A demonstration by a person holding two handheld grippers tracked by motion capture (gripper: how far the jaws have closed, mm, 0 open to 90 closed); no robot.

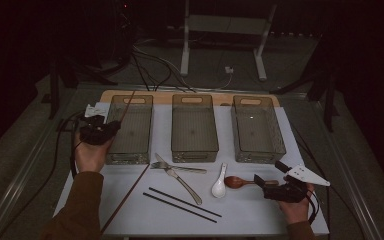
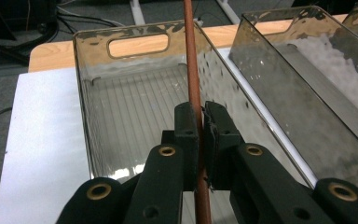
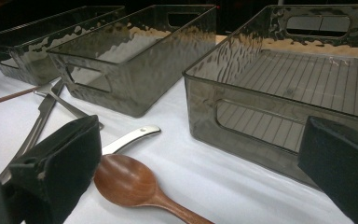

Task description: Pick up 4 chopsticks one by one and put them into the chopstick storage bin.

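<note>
My left gripper (image 1: 99, 131) (image 2: 201, 122) is shut on a long brown chopstick (image 1: 130, 192) (image 2: 192, 65). The stick slants from the table's front edge up over the left clear bin (image 1: 130, 135) (image 2: 121, 107). My right gripper (image 1: 270, 174) (image 3: 198, 135) hangs low at the front right, jaws wide apart with nothing gripped. A wooden spoon (image 1: 236, 182) (image 3: 130, 184) lies on the white mat just ahead of it, its bowl beside the left jaw in the right gripper view.
Middle bin (image 1: 194, 127) and right bin (image 1: 257, 127) stand empty beside the left one. On the mat lie a fork (image 1: 172, 166), a knife (image 1: 182, 184), a white spoon (image 1: 219, 186) and two black chopsticks (image 1: 182, 203). Cables and a stand sit beyond the table.
</note>
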